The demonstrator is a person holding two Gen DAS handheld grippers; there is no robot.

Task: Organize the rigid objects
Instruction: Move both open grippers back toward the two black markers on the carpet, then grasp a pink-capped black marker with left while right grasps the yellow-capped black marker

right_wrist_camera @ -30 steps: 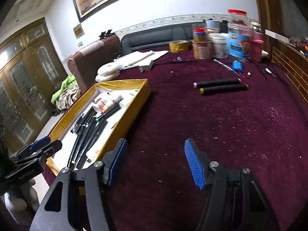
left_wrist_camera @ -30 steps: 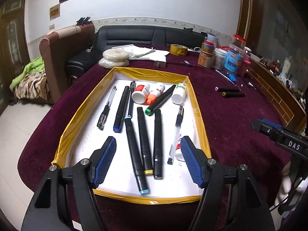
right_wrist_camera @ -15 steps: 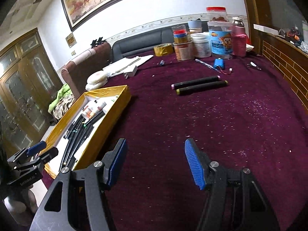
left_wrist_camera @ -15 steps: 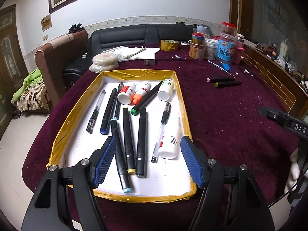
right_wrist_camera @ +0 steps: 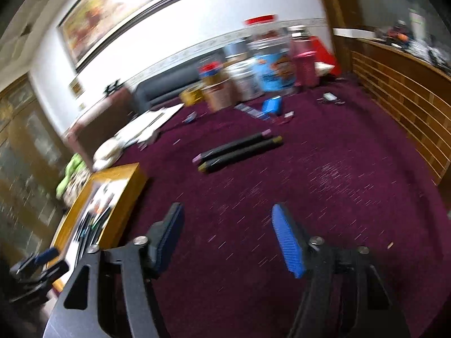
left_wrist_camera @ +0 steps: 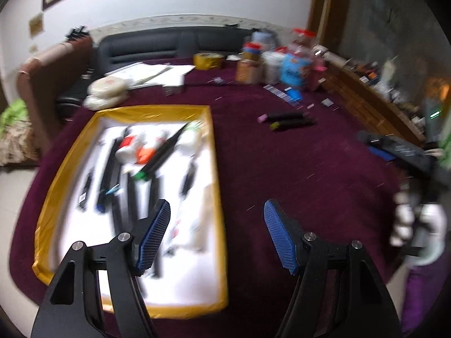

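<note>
Both views are motion-blurred; fine detail is unreadable.

Left wrist view: the yellow-rimmed tray [left_wrist_camera: 217, 169] occupies the 9 o'clock half of the frame on the maroon tablecloth [left_wrist_camera: 310, 174]. It holds a row of dark markers [left_wrist_camera: 108, 166], a green-tipped marker [left_wrist_camera: 157, 160] lying diagonally, and small white bottles [left_wrist_camera: 132, 149] toward its far end. The left gripper [left_wrist_camera: 217, 236] is spread wide and holds nothing; its left finger overlaps the tray, its right finger the cloth. At 1 o'clock two loose markers [left_wrist_camera: 287, 121] lie side by side on the cloth, well apart from the tray.

Right wrist view: the right gripper [right_wrist_camera: 227, 238] is likewise spread and empty above bare cloth. The two loose markers [right_wrist_camera: 239, 150] lie at 12 o'clock from it. Jars [right_wrist_camera: 270, 64] stand at the table's far edge.
</note>
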